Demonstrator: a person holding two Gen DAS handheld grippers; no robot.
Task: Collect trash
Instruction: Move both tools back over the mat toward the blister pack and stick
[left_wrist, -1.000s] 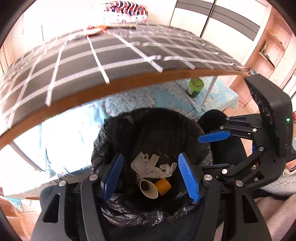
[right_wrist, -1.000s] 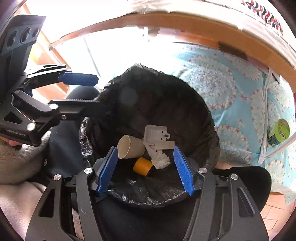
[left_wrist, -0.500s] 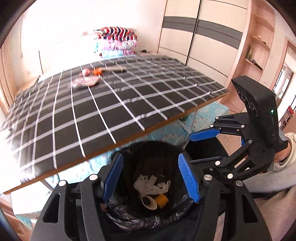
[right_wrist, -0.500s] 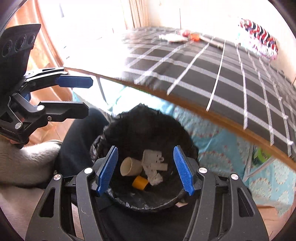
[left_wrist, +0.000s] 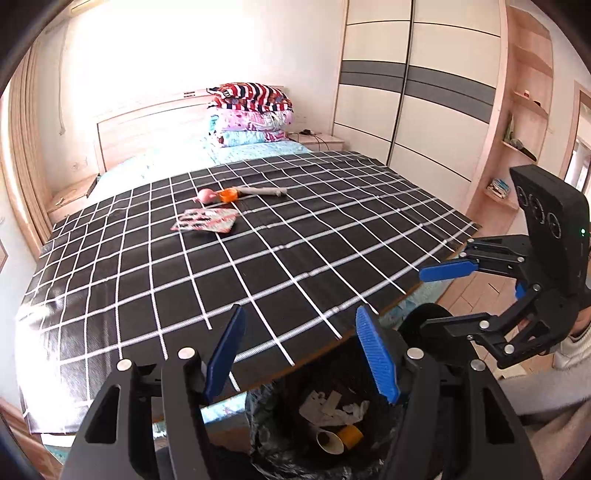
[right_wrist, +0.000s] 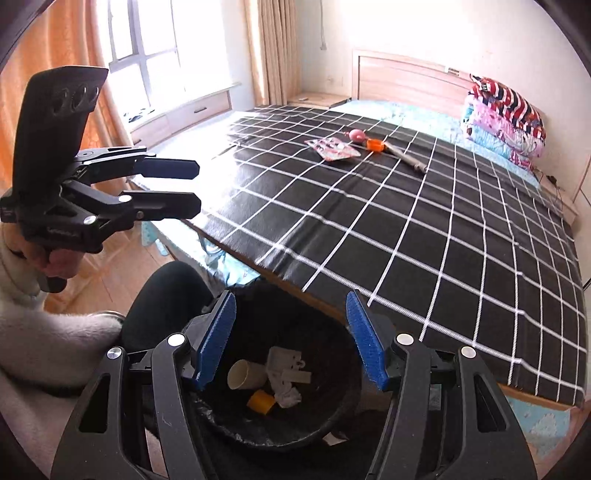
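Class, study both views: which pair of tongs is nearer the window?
Left. The left tongs are held on the window side of the bin; the right tongs are over the bin, farther from the window.

No lettering comes clear anywhere in either view. The flat pink packet (left_wrist: 205, 220) far out on the checked bed cover (left_wrist: 258, 258) carries dark print, but it is too small and blurred to read. On the left gripper (right_wrist: 162, 188), seen from the right wrist, a faint line of raised marking runs along the black body, unreadable. The scraps in the bin (right_wrist: 332, 417) show no words.
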